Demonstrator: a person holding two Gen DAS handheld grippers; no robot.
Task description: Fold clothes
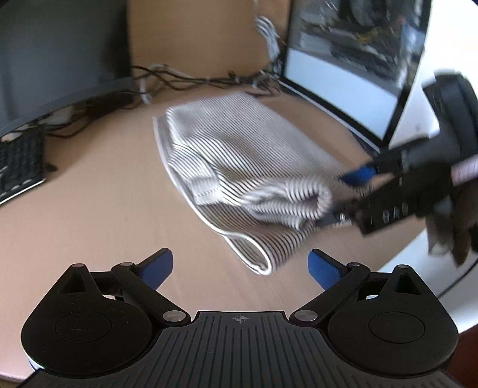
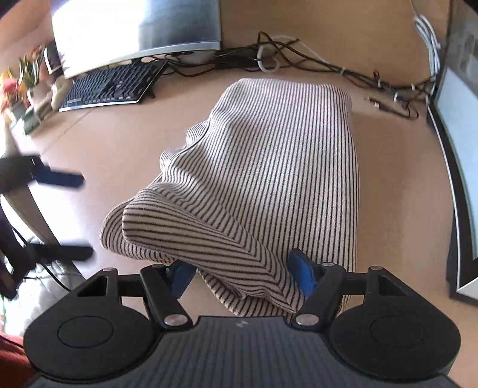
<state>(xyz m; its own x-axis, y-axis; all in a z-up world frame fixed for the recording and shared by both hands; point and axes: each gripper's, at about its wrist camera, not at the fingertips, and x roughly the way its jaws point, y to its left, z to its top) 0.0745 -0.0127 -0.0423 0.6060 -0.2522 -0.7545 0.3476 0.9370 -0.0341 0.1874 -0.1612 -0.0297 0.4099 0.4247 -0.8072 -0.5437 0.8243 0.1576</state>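
Note:
A black-and-white striped garment (image 1: 239,149) lies folded on the light wooden desk (image 1: 89,223). Its near-right fold is bunched up and lifted. My right gripper (image 2: 242,274) has its blue pads (image 2: 301,274) pressed on either side of that rolled fold (image 2: 191,232). In the left wrist view the right gripper (image 1: 343,197) comes in from the right, held by a person's hand. My left gripper (image 1: 242,265) stands wide open with nothing in it. The garment's near corner (image 1: 260,262) lies just ahead of its blue pads, untouched. The right wrist view shows it blurred at the left edge (image 2: 68,215).
A black keyboard (image 2: 110,86) and a monitor (image 2: 134,27) stand at the back left. A tangle of cables (image 2: 298,59) runs along the back. A second screen (image 1: 352,65) stands to the right. Flowers (image 2: 18,86) sit at the far left. The desk edge (image 1: 418,268) curves near the right.

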